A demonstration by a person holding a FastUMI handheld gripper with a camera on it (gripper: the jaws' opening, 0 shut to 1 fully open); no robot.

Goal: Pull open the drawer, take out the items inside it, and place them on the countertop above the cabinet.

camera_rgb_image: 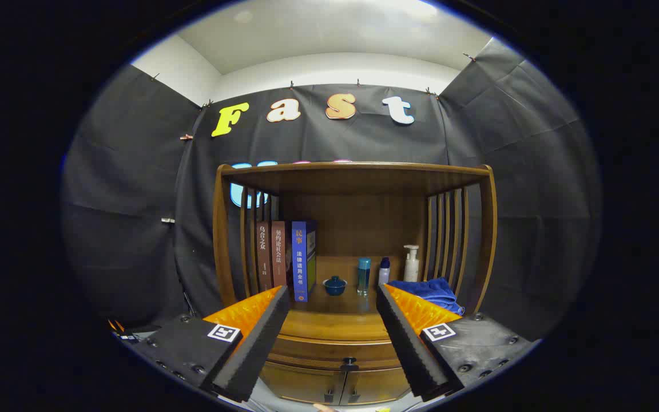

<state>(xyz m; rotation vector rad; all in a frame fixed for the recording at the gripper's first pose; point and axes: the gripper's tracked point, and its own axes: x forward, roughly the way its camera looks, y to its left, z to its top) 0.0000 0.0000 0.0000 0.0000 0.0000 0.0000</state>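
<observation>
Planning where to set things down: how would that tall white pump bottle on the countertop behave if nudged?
The tall white pump bottle looks narrow, so probably tips easily. Folded blue cloth beside it might cushion a fall. Open gripper is well short.

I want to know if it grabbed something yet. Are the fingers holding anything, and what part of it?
Nothing is held. The gripper is open, its fingers spread wide apart, with the closed drawer's knob ahead between them, untouched.
</observation>
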